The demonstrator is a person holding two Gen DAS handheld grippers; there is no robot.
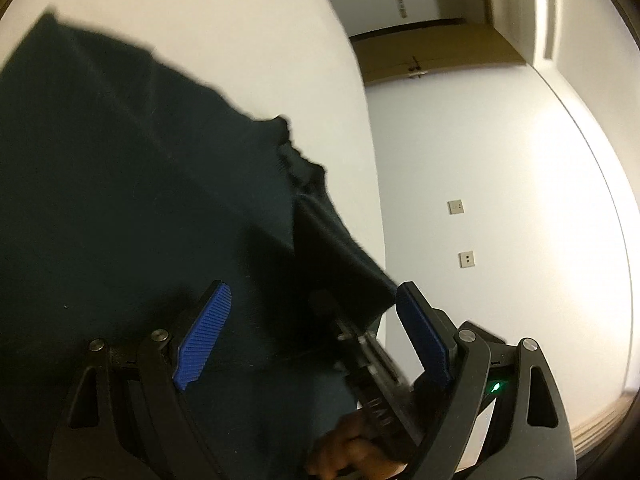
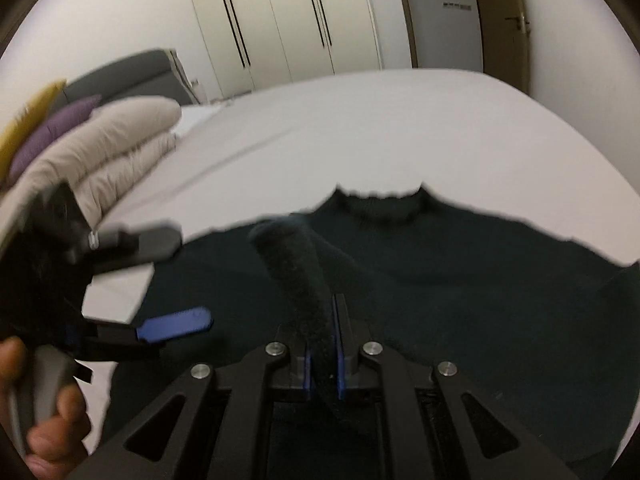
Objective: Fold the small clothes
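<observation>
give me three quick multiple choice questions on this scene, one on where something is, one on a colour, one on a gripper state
1. Where does the dark sweater lie?
A. on the white surface
B. on the grey chair
C. in a wardrobe

2. What colour are the left gripper pads?
A. red
B. blue
C. green

3. How is the right gripper set?
A. wide open
B. shut on nothing
C. shut on sweater fabric

Answers: 1 A, the sweater is spread over the white surface. 2 B, both pads show blue. 3 C, a fold of dark knit rises from between its closed fingers.
</observation>
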